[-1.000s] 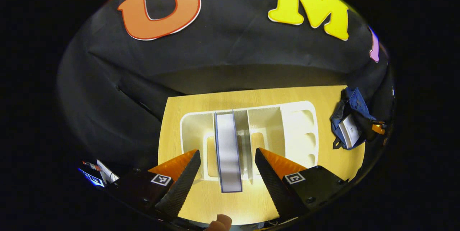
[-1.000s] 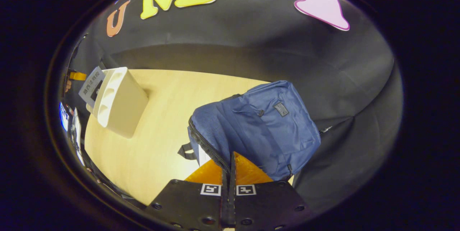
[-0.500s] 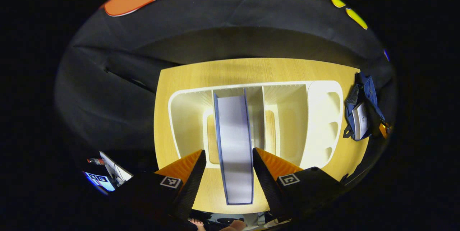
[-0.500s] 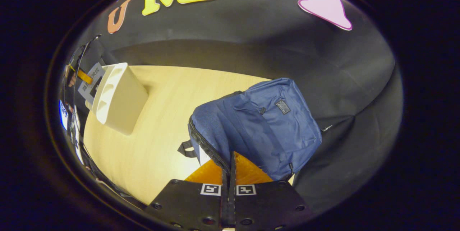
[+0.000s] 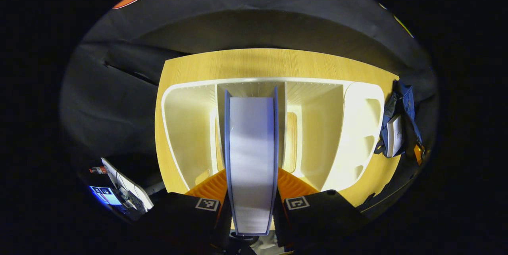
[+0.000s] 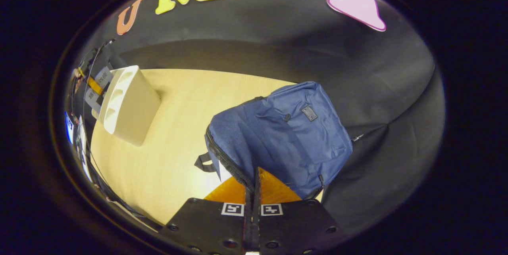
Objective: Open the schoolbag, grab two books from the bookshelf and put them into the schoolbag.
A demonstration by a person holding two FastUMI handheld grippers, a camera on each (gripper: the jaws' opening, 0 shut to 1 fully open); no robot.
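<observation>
While L gripper (image 5: 251, 203) clamps it, book (image 5: 251, 156) stands upright.

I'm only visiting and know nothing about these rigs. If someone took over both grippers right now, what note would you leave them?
Left gripper: shut on the upright blue-edged book standing in the cream plastic bookshelf on the wooden table.
Right gripper: shut, pinching the zipped rim of the navy fabric schoolbag, holding it open.
Done: bag open; one white book is inside it.
Left: lift the gripped book out of the shelf, carry it over and drop it into the bag.
</observation>
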